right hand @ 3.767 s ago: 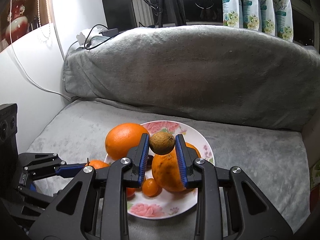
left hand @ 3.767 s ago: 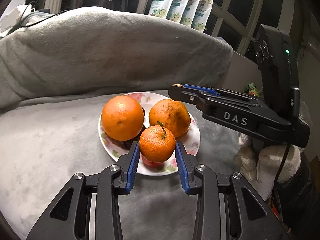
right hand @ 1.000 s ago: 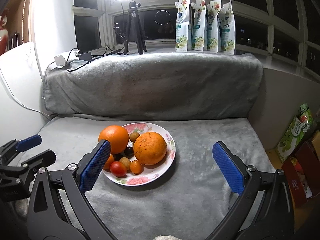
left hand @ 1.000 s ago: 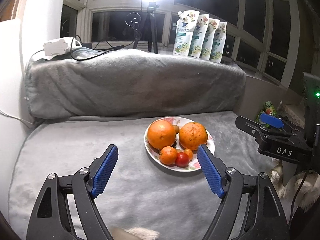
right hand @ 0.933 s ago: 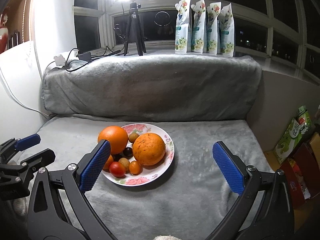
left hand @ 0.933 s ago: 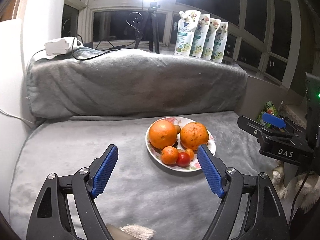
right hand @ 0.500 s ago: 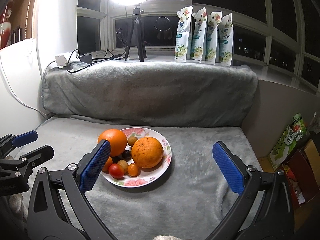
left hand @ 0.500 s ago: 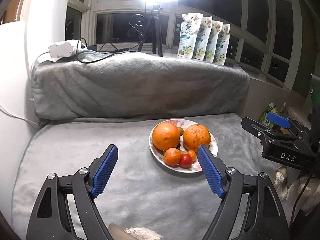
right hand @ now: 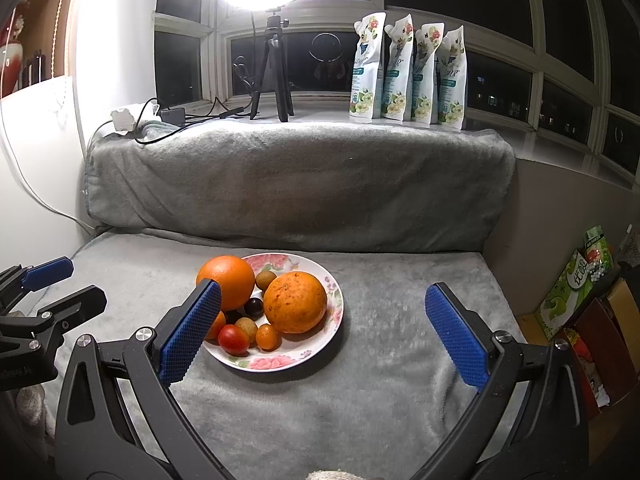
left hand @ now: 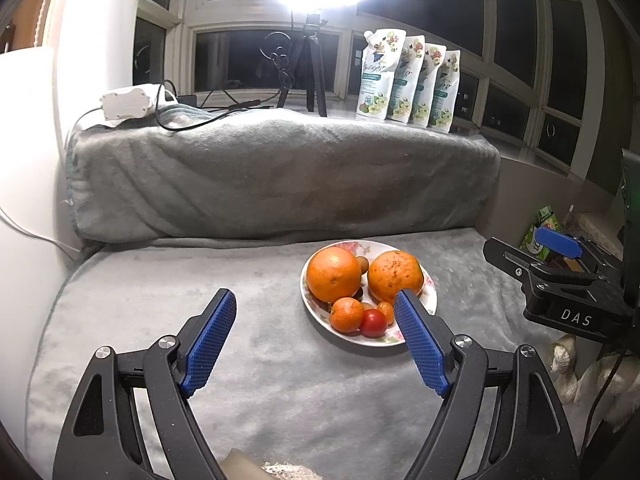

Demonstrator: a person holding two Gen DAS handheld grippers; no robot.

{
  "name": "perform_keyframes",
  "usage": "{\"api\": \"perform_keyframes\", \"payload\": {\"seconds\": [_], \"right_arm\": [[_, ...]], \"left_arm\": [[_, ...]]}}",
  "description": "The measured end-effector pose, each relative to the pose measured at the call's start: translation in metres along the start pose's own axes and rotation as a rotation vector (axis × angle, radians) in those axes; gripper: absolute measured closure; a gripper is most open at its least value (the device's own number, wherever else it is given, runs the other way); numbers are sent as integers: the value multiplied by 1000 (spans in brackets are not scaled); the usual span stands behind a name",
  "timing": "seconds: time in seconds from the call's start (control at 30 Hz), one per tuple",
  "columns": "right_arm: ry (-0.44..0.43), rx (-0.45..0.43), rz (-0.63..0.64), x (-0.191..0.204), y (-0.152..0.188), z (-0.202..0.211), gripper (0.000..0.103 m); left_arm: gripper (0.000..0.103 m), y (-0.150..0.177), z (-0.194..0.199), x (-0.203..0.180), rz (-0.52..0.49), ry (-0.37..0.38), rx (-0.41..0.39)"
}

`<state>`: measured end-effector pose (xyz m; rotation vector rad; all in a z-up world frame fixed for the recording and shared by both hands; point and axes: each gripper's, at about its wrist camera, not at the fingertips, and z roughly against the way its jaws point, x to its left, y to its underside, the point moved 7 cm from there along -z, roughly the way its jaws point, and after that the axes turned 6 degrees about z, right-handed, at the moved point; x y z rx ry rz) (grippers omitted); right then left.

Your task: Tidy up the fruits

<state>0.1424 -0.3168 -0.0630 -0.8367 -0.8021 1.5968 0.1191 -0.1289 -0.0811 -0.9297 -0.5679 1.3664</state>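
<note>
Both grippers pulled back w/ jaws spread, empty; plate holds oranges, tomato, small fruits.

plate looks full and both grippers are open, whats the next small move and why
Probably nothing more than easing both grippers back to rest. Every fruit in view sits on the floral plate: two big oranges, the small mandarin, the red tomato and the small ones. The left gripper and right gripper are wide open and hold nothing, short of the plate, with no loose fruit on the grey blanket.

Fruit-laden plate on grey blanket (right gripper fingers wide apart)
</note>
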Motion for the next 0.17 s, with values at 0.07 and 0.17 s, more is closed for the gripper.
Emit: {"api": "perform_keyframes", "payload": {"seconds": [0.07, 0.17], "right_arm": [[3, 1, -1, 0, 0, 0, 0], [3, 4, -5, -1, 3, 0, 0]], "left_arm": [[21, 0, 2, -1, -5, -3, -9], [21, 0, 3, 0, -5, -4, -9]]}}
